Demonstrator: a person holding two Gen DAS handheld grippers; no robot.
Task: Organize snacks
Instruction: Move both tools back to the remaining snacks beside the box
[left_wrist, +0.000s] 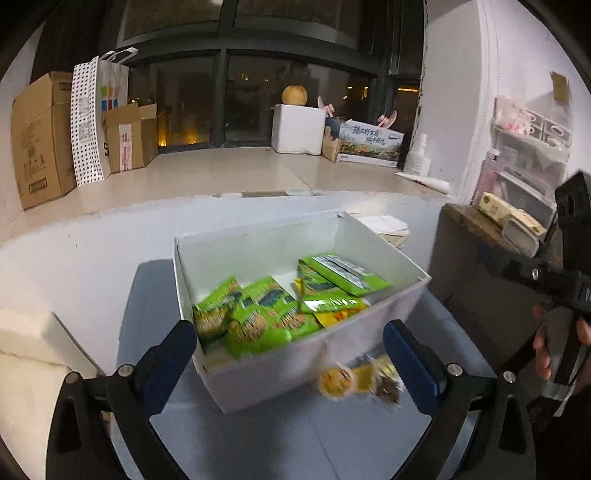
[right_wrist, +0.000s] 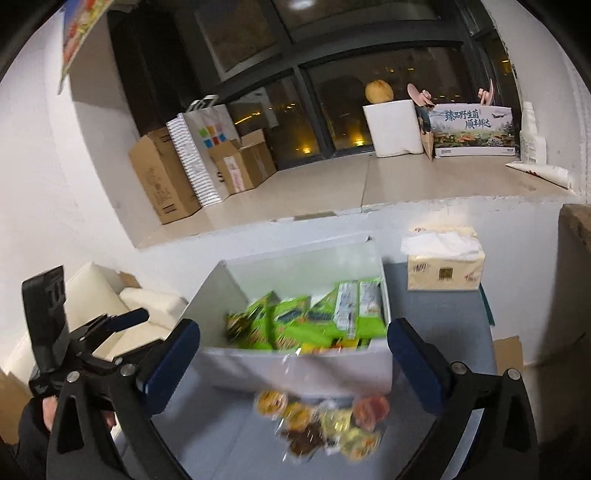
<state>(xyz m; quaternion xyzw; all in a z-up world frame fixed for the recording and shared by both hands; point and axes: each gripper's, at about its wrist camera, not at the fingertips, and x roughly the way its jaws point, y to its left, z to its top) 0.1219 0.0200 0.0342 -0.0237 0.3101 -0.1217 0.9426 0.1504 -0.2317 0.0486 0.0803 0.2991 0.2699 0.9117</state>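
Snacks are mostly boxed: green packets (left_wrist: 258, 314) lie heaped inside the white box (left_wrist: 391, 295) on the grey-blue table (left_wrist: 295, 443), with a yellow packet (left_wrist: 340, 315) tucked under them at the near right corner. Your left gripper (left_wrist: 291, 363) has its blue-padded fingers (left_wrist: 166, 362) spread wide, nothing between the pads, the box's near corner sitting in the gap. Your right gripper (right_wrist: 293, 363) is spread wide too, pads touching nothing. Just outside the box's near wall, a clear bag of small round snacks (right_wrist: 321, 424), yellow, orange and brown, shows as a blur; whether it rests on the table, you can't tell. A tissue pack (right_wrist: 445, 264) stands on the table right of the box, apart from it
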